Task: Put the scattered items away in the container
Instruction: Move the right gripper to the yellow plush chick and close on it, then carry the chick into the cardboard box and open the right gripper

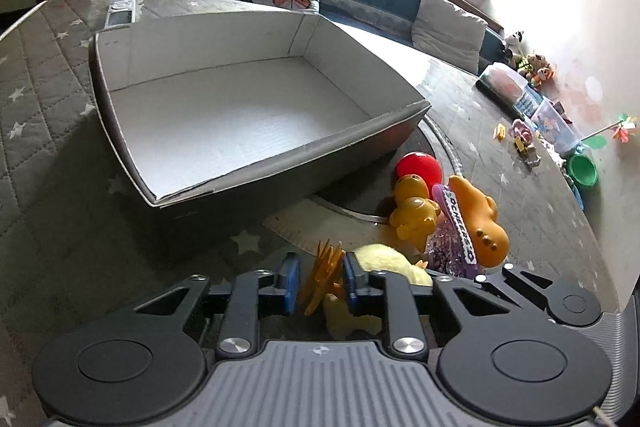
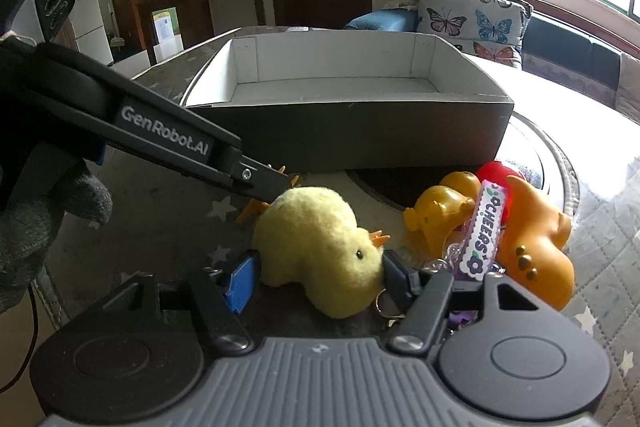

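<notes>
Two grippers: L (image 1: 320, 281) clamped on duck's (image 2: 320, 247) foot (image 1: 322, 277), R (image 2: 316, 277) spread round head.

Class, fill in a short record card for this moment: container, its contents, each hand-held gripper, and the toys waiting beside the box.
container: cardboard box, open top
contents: nothing visible inside
left hand-held gripper: shut on the plush chick's orange feet
right hand-held gripper: open around the plush chick
waiting beside box: red ball, two orange rubber toys, purple "CHEERS" tag
</notes>
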{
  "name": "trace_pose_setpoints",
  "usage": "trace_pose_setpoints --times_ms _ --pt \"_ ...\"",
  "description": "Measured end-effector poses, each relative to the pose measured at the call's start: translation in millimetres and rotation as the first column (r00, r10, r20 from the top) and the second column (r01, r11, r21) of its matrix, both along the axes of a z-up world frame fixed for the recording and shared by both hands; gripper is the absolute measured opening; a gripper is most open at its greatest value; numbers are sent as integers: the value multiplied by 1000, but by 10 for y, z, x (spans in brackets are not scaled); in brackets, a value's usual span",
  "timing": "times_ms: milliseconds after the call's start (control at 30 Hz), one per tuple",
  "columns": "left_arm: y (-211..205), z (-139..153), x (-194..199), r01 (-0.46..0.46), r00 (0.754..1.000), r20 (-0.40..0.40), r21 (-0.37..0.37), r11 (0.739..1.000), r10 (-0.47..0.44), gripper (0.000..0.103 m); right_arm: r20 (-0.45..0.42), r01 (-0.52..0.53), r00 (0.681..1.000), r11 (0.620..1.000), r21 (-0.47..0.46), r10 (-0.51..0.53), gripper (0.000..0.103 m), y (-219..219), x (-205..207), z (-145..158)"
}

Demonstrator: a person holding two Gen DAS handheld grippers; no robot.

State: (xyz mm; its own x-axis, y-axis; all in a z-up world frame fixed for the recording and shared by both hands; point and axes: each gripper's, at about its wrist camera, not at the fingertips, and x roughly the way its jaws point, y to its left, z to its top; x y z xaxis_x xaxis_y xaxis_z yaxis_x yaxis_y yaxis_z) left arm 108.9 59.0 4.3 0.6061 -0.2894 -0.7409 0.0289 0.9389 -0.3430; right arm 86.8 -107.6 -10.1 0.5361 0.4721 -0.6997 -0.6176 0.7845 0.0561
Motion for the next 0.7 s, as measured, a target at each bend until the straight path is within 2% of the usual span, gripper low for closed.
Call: trace_pose_setpoints --times_ms 33,200,367,633,700 --pt "-3 0 2 7 1000 2 -1 1000 -7 13 -3 1 1000 1000 1 -1 66 -4 5 -3" --pt "-16 72 -13 20 999 25 4 1000 -20 12 9 8 1000 1000 23 -9 62 -46 14 111" --pt "15 300 5 17 996 88 13 1000 -18 12 31 14 999 998 55 -16 56 -87 40 283" --pt "213 727 254 -21 978 208 56 998 9 12 127 -16 992 996 91 4 56 123 384 674" --pt "284 726 354 -34 979 204 69 997 20 12 137 -26 990 995 101 12 56 217 514 743"
